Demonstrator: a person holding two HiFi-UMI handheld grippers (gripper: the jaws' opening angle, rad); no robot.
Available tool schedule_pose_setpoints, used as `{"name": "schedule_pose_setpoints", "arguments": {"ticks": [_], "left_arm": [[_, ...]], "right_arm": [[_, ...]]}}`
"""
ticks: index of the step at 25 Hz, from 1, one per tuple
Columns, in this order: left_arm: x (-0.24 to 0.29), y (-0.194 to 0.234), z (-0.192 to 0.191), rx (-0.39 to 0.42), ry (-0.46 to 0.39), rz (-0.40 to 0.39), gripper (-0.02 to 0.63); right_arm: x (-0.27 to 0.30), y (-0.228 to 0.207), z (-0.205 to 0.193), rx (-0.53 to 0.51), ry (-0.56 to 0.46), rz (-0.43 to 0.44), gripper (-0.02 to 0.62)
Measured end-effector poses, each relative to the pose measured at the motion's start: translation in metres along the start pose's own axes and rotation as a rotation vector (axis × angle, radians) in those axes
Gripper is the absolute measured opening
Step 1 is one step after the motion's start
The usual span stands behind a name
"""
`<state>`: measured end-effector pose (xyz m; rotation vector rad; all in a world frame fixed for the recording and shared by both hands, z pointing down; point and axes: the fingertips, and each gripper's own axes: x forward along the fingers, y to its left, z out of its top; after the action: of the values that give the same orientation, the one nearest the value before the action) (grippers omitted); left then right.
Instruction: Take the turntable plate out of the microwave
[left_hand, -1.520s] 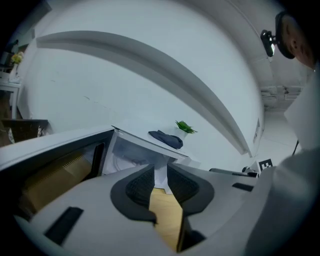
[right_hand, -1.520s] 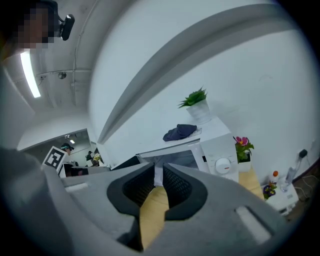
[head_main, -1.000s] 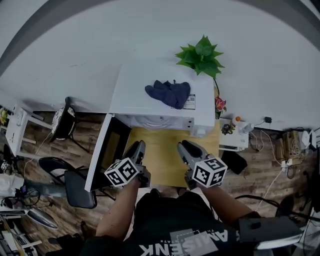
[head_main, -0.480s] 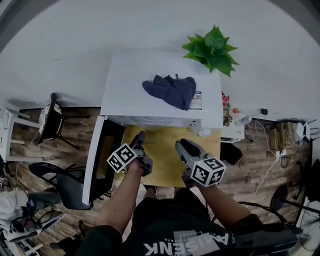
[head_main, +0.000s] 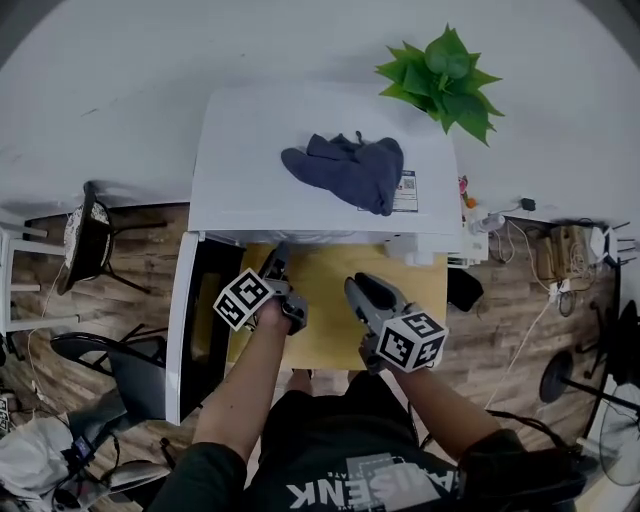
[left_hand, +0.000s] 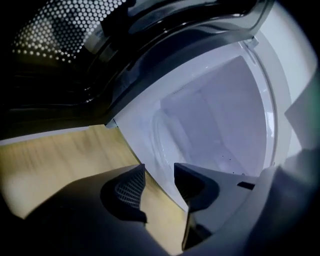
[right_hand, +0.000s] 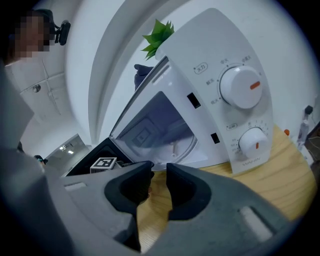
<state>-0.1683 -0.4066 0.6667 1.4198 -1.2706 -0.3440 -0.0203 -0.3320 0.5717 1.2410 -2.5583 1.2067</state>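
The white microwave (head_main: 320, 140) stands on a wooden table (head_main: 330, 325) with its door (head_main: 185, 320) swung open to the left. Inside the cavity lies the clear glass turntable plate (left_hand: 167, 132), whose rim also shows in the right gripper view (right_hand: 184, 149). My left gripper (head_main: 275, 260) points at the cavity mouth just in front of the plate. Its jaws (left_hand: 160, 175) are opening, with nothing between them. My right gripper (head_main: 353, 290) hovers over the table a little further back, and its jaws (right_hand: 160, 172) stand apart and empty.
A dark blue cloth (head_main: 345, 170) lies on top of the microwave. A green plant (head_main: 445, 65) stands at its back right. The control panel with two dials (right_hand: 240, 87) is right of the cavity. Chairs (head_main: 90, 230) stand on the floor to the left.
Both grippers have moved forward and down toward the microwave's open front. The left one went further and rolled, and now sits at the cavity mouth.
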Motion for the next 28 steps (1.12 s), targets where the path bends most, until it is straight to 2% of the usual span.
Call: {"name": "schedule_pose_setpoints", "arguments": {"ticks": [4,5,14,17,22,26,28], "left_arm": [[0.010,-0.001,0.003,-0.027,-0.023,0.006,0.166],[0.012,-0.002,0.004,-0.031,-0.027,0.012,0.134],[0.010,-0.003,0.003,-0.063,-0.050,0.068,0.090],[0.007,-0.004,0.005,-0.078,-0.050,0.057,0.053],[0.005,-0.005,0.005,-0.104,-0.036,0.038,0.041],[0.002,-0.005,0.005,-0.122,-0.035,0.026,0.032],[-0.001,-0.005,0.002,-0.127,-0.030,0.023,0.031]], "right_arm": [[0.002,-0.001,-0.008,0.009,0.016,-0.011,0.080],[0.002,-0.002,-0.009,0.015,0.016,-0.013,0.080],[0.013,-0.014,-0.019,0.072,0.027,-0.024,0.080],[0.023,-0.016,-0.018,0.127,0.006,-0.020,0.080],[0.043,-0.012,-0.018,0.187,-0.006,0.005,0.080],[0.059,-0.025,-0.017,0.333,-0.053,-0.016,0.080],[0.066,-0.029,-0.019,0.368,-0.050,-0.014,0.080]]}}
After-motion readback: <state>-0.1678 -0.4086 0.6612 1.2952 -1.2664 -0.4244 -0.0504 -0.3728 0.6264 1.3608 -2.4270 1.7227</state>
